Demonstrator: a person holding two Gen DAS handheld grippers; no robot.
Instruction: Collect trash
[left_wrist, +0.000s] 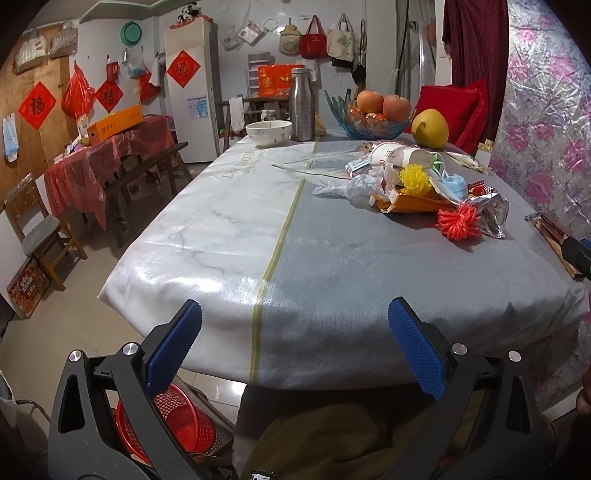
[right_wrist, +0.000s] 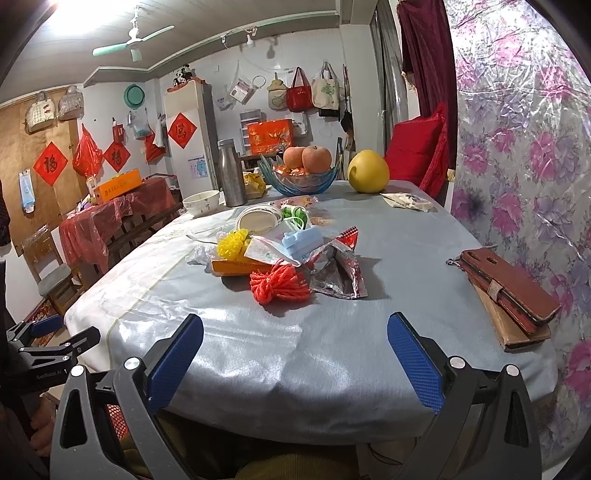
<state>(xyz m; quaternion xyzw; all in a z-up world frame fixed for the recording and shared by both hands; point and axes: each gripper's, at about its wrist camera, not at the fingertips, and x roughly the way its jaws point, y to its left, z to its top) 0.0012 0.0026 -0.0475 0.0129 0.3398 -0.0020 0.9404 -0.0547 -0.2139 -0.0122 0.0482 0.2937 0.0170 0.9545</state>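
Near half of the table (right_wrist: 258, 350) is bare cloth; open run from my right gripper (right_wrist: 295, 350) to the trash heap (right_wrist: 295, 254). Red pompom (right_wrist: 279, 286) and foil wrapper (right_wrist: 338, 273) front the heap, touching. Brown wallet (right_wrist: 509, 291) sits on the right edge, well apart, with a clear lane between. Behind the heap: fruit bowl (right_wrist: 299, 181), steel flask (right_wrist: 231, 173), pomelo (right_wrist: 367, 171). My left gripper (left_wrist: 293, 343) hangs spread over the near edge, red basket (left_wrist: 181, 421) below it.
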